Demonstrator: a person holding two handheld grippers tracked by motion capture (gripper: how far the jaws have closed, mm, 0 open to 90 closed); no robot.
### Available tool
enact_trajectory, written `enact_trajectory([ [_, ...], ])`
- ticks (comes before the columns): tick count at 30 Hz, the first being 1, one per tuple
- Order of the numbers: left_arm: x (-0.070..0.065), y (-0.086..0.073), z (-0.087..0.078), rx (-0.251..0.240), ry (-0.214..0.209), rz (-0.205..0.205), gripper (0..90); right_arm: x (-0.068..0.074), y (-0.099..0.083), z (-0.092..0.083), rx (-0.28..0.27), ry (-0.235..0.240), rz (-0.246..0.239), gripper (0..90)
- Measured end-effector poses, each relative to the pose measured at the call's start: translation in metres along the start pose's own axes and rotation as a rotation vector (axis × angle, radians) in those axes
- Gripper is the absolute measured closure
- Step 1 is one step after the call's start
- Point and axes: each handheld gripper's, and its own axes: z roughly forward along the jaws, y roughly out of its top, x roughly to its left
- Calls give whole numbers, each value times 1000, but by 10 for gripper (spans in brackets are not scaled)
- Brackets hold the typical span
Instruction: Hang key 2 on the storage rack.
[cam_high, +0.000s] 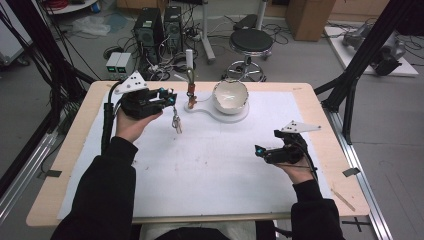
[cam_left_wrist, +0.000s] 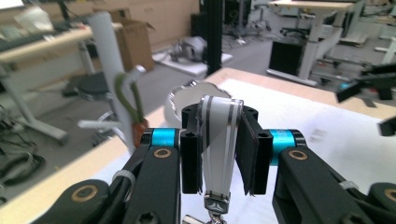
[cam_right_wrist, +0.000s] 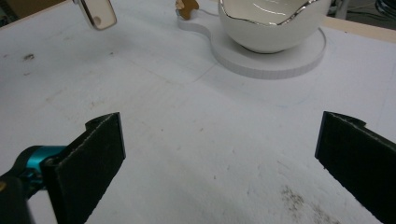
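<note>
Bowl (cam_high: 230, 96) on stand (cam_high: 239, 114) — table's (cam_high: 320, 130) rear.

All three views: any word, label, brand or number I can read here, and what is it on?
None can be read.
Metal clasp of the striped strap shut in the left gripper: a small embossed mark, too blurred to read.
Two grey boxes on the floor: front panels too small to read.
</note>
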Motion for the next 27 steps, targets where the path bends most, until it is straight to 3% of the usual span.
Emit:
enact_trajectory([
  [13,28,18,5,28,81,13,720,-16,-30,-17,11,-22,25,8],
  [17,37,18,8,17,114,10,720,-17,-39,-17,36,-29,24,8],
  [27,63,17,13,1,189,-46,718,-17,-45,-19,35,-40,10,8],
])
